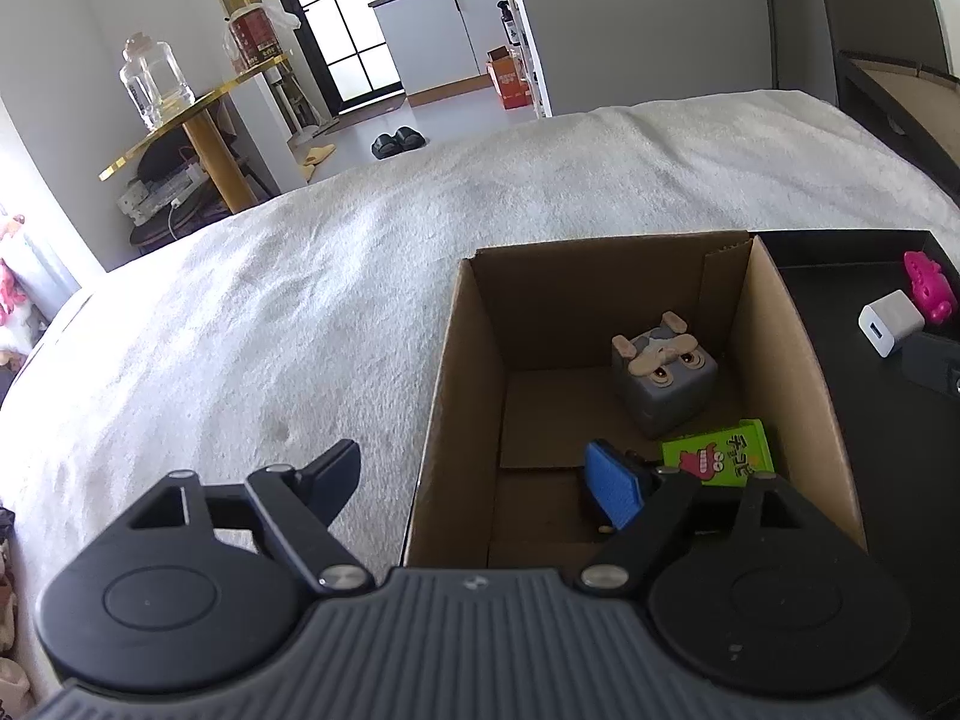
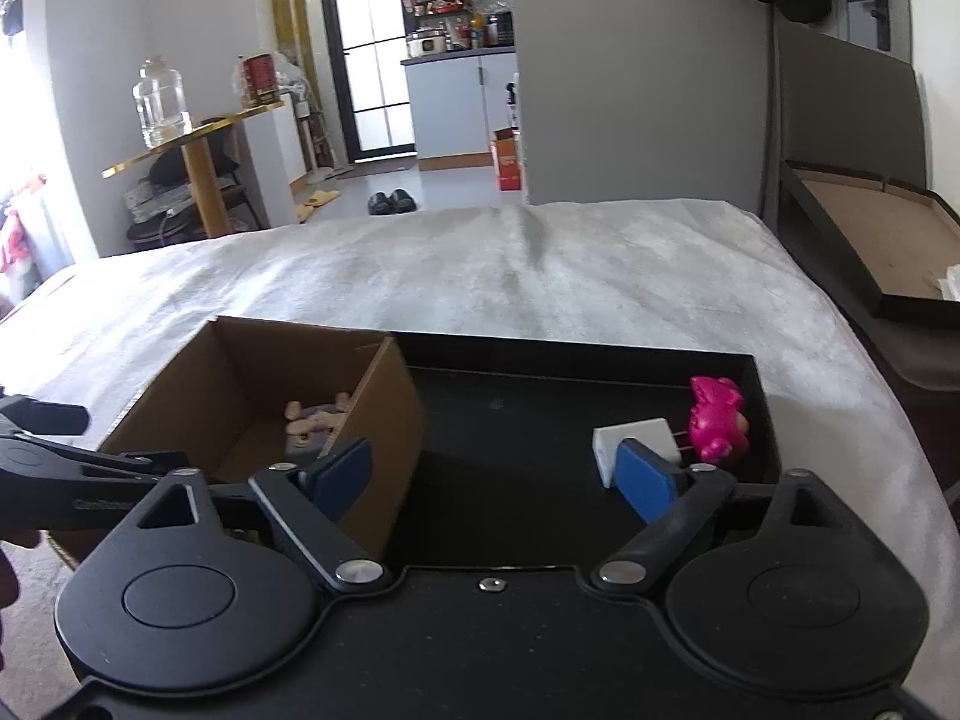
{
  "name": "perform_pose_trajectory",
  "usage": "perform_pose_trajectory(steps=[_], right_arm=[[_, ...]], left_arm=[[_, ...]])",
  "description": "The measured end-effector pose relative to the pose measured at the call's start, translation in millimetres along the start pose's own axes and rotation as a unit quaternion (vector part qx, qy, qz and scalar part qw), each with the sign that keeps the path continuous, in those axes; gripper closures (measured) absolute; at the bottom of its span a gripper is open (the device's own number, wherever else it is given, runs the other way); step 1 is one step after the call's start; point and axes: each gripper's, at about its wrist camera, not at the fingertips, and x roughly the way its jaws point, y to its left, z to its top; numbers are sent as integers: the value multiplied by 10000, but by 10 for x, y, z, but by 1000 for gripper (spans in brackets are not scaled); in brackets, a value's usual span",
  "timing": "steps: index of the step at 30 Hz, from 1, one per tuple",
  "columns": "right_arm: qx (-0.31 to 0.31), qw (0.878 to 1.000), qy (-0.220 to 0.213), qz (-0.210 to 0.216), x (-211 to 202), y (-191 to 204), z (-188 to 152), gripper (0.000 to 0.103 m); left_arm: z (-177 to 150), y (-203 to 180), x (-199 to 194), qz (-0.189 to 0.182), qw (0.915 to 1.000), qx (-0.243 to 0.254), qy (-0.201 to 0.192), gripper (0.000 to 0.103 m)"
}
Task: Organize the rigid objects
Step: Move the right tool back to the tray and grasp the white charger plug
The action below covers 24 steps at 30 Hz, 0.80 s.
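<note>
On the white bedspread (image 1: 300, 300) stands a cardboard box (image 1: 474, 360) with a grey cube toy (image 1: 663, 378) and a green packet (image 1: 720, 450) inside. Right of it, the black tray (image 2: 540, 396) carries a white charger (image 2: 636, 438) near a pink toy (image 2: 717, 414). Left gripper (image 1: 480, 480) and right gripper (image 2: 498, 474) both are spread wide, grasping nothing.

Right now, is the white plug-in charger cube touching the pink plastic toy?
Apart. Right wrist view shows the charger cube clear of the pink toy, only its prongs spanning the gap.
</note>
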Motion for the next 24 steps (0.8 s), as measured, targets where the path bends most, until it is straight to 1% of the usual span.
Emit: perform_pose_trajectory(steps=[12, 24], right_arm=[[237, 9991, 227, -283, 142, -261, -115, 6], [433, 9980, 337, -329, 226, -492, -197, 5]], left_arm=[[24, -123, 66, 130, 9997, 178, 72, 20], [55, -291, 71, 233, 9990, 372, 129, 19]])
